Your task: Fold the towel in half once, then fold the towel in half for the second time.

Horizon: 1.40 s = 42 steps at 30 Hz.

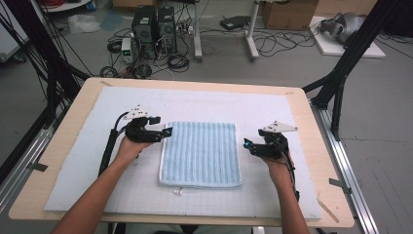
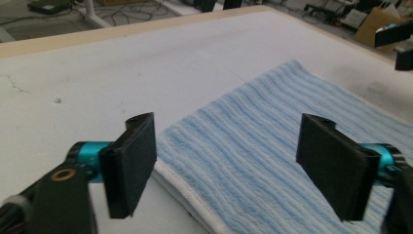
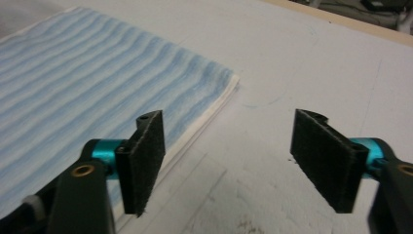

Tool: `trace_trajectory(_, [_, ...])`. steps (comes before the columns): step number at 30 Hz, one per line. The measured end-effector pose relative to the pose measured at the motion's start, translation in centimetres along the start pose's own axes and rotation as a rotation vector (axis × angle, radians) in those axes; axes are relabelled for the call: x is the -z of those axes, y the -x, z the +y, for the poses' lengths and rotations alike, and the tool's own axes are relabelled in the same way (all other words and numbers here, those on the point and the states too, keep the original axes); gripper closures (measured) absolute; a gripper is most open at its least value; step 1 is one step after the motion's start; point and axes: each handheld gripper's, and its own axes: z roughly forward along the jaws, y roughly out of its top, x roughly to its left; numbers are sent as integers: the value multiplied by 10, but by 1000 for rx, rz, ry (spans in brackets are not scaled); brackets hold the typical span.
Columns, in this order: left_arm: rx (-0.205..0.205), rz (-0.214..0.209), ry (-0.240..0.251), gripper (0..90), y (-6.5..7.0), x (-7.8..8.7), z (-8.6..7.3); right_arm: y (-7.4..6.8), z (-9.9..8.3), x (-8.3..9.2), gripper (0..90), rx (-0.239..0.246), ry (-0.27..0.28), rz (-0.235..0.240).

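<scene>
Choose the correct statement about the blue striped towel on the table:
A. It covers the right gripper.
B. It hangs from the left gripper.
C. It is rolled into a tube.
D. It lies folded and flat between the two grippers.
D: the folded towel lies flat on the white mat, with the left gripper and the right gripper open at its sides, holding nothing.

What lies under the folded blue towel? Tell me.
The blue towel lies folded on the white gridded mat, which covers the wooden table. Anything between its layers is hidden.
</scene>
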Motion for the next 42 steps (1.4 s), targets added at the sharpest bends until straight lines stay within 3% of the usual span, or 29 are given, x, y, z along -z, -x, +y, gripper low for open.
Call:
trace_trajectory(2, [-16, -17, 32, 187, 3, 7, -2, -3, -2, 5, 171, 37, -15, -15])
trace_trajectory(4, [-20, -19, 55, 187, 4, 12, -3, -5, -2, 10, 109, 45, 11, -18])
trace_trajectory(9, [-19, -18, 76, 188, 4, 18, -2, -12, 0, 16, 107, 46, 48, -22])
trace_trajectory(14, [-22, -23, 78, 191, 8, 20, -5, -9, 0, 16, 107, 33, 81, -8])
trace_trajectory(26, [12, 2, 91, 199, 0, 29, -5, -5, -2, 13, 107, -2, 62, 11])
trace_trajectory(30, [26, 11, 83, 199, -3, 28, -6, -3, -2, 15, 107, -5, 86, 2])
trace_trajectory(40, [82, 63, 37, 191, -12, 27, -9, 2, -4, 13, 107, -33, 63, 0])
trace_trajectory(42, [95, 72, 9, 191, -17, 24, -9, 2, -5, 13, 107, -38, 60, 1])
